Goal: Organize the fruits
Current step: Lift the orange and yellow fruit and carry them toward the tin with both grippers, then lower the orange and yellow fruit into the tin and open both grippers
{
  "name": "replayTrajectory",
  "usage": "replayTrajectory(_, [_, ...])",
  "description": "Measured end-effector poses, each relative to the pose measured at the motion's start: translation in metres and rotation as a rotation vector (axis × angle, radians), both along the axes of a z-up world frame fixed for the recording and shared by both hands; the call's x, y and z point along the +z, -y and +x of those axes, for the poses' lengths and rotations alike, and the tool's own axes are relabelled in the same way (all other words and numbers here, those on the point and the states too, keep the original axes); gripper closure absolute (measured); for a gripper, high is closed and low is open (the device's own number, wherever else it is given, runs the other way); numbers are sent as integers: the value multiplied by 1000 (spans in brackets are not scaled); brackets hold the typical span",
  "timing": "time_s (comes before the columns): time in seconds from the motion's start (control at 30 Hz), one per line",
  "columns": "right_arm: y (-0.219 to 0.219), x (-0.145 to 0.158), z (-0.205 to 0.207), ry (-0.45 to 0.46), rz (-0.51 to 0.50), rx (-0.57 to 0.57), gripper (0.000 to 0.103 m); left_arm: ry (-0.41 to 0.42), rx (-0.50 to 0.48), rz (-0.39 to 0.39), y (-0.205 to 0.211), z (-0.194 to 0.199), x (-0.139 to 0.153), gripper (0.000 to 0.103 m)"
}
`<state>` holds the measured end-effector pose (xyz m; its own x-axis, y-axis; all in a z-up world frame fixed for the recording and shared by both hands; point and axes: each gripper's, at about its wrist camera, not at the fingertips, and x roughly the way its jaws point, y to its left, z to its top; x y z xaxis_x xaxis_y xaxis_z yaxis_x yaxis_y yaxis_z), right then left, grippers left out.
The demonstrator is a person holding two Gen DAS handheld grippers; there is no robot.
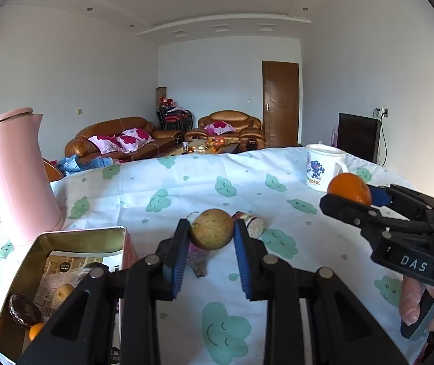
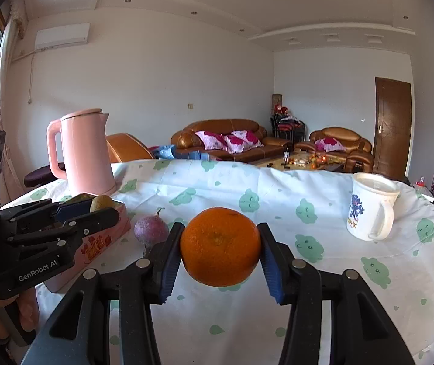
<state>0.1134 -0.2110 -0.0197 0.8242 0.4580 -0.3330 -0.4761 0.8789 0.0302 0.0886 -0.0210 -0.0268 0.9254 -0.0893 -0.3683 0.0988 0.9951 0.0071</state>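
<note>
My left gripper (image 1: 211,233) clamps a round yellow-brown fruit (image 1: 211,228), my right gripper (image 2: 220,254) a round orange (image 2: 220,251) — the open metal tin (image 1: 65,245) lies lower-left, nearer my left.

Home living room. Brown leather sofas (image 2: 226,135) with pink floral cushions (image 2: 229,141), cluttered coffee table (image 2: 305,161), wooden door (image 2: 392,121), wall air conditioner (image 2: 62,36), recessed ceiling lights. Near table under cloud-print cloth (image 2: 277,200); pink kettle (image 2: 84,152) near left edge, mug (image 2: 369,210) near right edge.
</note>
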Motion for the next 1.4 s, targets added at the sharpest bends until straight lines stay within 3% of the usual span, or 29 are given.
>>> replayTrajectory(0.47, [-9,0,0,-10,-12,-5,53,13,28,1,-5,-8,1,73])
replayTrajectory(1.4, [-74,3,-3,-29,-80,146,53,-37,109,0,-42,-17,-2,73])
